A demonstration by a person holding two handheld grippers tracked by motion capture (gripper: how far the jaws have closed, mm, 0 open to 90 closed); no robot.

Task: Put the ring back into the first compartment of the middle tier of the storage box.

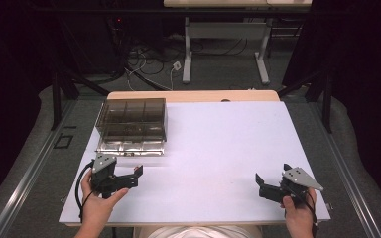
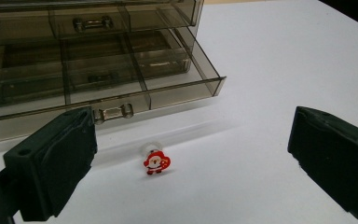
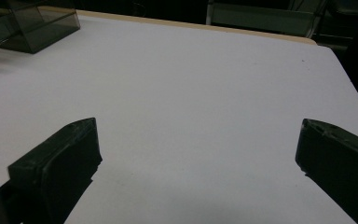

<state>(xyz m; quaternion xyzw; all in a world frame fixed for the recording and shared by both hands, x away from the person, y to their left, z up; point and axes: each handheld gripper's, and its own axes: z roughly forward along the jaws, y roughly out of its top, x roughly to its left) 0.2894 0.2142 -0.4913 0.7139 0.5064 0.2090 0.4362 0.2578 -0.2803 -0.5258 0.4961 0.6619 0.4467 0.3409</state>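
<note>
A white table [image 1: 218, 148] carries it all, a strip of bare wood along its far edge. On its far left sits a smoky clear drawer box [image 1: 131, 119], bottom drawer [image 2: 135, 79] pulled out. Just in front of that drawer lies a small Santa charm [image 2: 156, 163], alone on the white.

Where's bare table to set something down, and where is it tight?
Free: the white table between the left gripper and right gripper, and right of the drawer organizer. Tight: before its open drawer, where the Santa charm lies.
</note>
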